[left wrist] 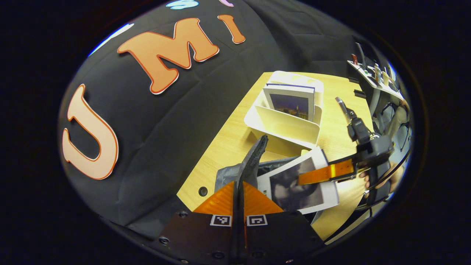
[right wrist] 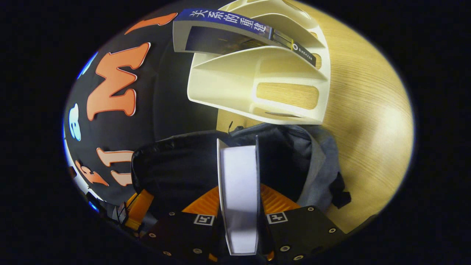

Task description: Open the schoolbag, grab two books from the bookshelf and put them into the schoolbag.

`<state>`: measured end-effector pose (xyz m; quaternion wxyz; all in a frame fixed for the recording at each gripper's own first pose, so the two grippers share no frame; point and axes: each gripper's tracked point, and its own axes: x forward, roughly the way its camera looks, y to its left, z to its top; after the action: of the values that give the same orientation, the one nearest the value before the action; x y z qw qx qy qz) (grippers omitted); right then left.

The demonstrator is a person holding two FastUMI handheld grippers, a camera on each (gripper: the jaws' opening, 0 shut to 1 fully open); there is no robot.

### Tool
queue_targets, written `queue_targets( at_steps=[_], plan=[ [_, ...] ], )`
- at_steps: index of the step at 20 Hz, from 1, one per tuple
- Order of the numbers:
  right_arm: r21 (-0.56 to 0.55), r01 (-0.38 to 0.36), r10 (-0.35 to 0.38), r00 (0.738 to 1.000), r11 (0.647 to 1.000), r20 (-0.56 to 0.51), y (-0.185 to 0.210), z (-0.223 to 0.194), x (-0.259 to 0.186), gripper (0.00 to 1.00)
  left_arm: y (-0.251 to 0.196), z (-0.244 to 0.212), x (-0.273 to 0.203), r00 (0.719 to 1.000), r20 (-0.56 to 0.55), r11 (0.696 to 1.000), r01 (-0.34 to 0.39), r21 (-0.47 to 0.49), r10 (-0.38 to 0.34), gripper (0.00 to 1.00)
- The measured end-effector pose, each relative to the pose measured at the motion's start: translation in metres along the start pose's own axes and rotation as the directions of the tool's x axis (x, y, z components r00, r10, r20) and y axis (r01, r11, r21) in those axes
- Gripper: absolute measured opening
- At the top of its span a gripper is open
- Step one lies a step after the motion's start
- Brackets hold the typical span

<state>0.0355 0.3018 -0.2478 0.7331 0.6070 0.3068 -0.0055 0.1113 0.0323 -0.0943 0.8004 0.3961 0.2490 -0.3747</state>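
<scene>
Wood-grain tabletop [right wrist: 368,121] runs across the right of the right gripper view, with black booth cloth behind. At the bottom centre of the left gripper view, our left gripper [left wrist: 238,200] has its fingers pressed together on a dark flap of the schoolbag [left wrist: 254,156] — we judge it lifts this edge so the mouth stays wide. Just right of that flap, the right gripper [left wrist: 316,176] reaches in from the frame's right edge, clamped on a book [left wrist: 294,189] tilted over the opening. In the right gripper view the same book [right wrist: 239,191] stands edge-on between that gripper's [right wrist: 240,208] fingers at bottom centre, pointed at the schoolbag's dark interior [right wrist: 176,169] — held by its edge, we think, so it slides in. Beyond, at top centre, the cream bookshelf [right wrist: 257,81] holds a second book [right wrist: 235,27] with a blue spine, upright in a far slot. One book is going in; we judge the other is not yet fetched.
</scene>
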Motion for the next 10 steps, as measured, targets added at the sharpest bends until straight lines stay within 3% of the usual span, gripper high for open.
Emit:
queue_targets(
  at_steps=[3, 4, 5, 10],
  plan=[
    [0.008, -0.019, 0.018, 0.999, 1.000, 0.045, 0.010, 0.001, 0.021, 0.37, -0.003, 0.003, -0.002, 1.000, 0.002, 1.000, 0.002, 0.007, -0.002, 0.01],
    [0.002, -0.015, 0.015, 0.999, 1.000, 0.052, 0.009, -0.001, 0.027, 0.47, -0.002, 0.003, -0.002, 1.000, 0.003, 1.000, -0.004, 0.021, 0.004, 0.01],
    [0.005, -0.016, 0.015, 0.998, 1.000, 0.056, 0.010, -0.004, 0.034, 0.37, 0.000, 0.002, -0.002, 1.000, 0.000, 0.999, -0.010, 0.032, 0.010, 0.01],
    [0.039, 0.075, -0.074, 0.997, 0.996, -0.017, -0.015, -0.030, 0.061, 0.40, 0.005, -0.002, -0.002, 0.999, -0.002, 0.998, -0.033, 0.050, 0.034, 0.01]
  ],
)
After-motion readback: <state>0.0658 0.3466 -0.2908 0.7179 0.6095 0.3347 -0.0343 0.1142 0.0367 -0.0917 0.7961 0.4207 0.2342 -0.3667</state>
